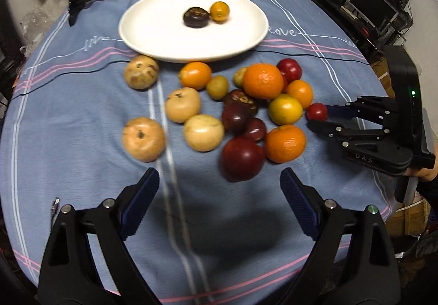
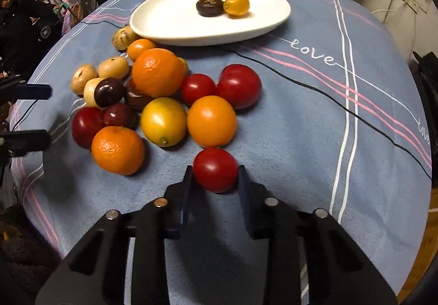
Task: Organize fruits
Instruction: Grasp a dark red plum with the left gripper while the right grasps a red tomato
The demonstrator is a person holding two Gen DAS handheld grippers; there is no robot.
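A: The round table (image 1: 82, 102) is carrying a white plate (image 1: 153, 39) toward its far edge, already holding a dark fruit (image 1: 196, 17) and a small orange one (image 1: 219, 11).

B: And the loose pile near the middle?

A: Oranges and pale fruits are lying together there. At the pile's right-hand fringe, the right gripper (image 2: 215, 171) is closing around a small red fruit (image 2: 215, 169), its pads sitting at either flank; whether it is truly pinching cannot be told.

B: How will it handle?

A: Probably light, smooth-skinned and slippery, likely bruising under pressure, so a gentle hold across its widest part suits. The left gripper (image 1: 219, 181) is hanging wide open, holding nothing.
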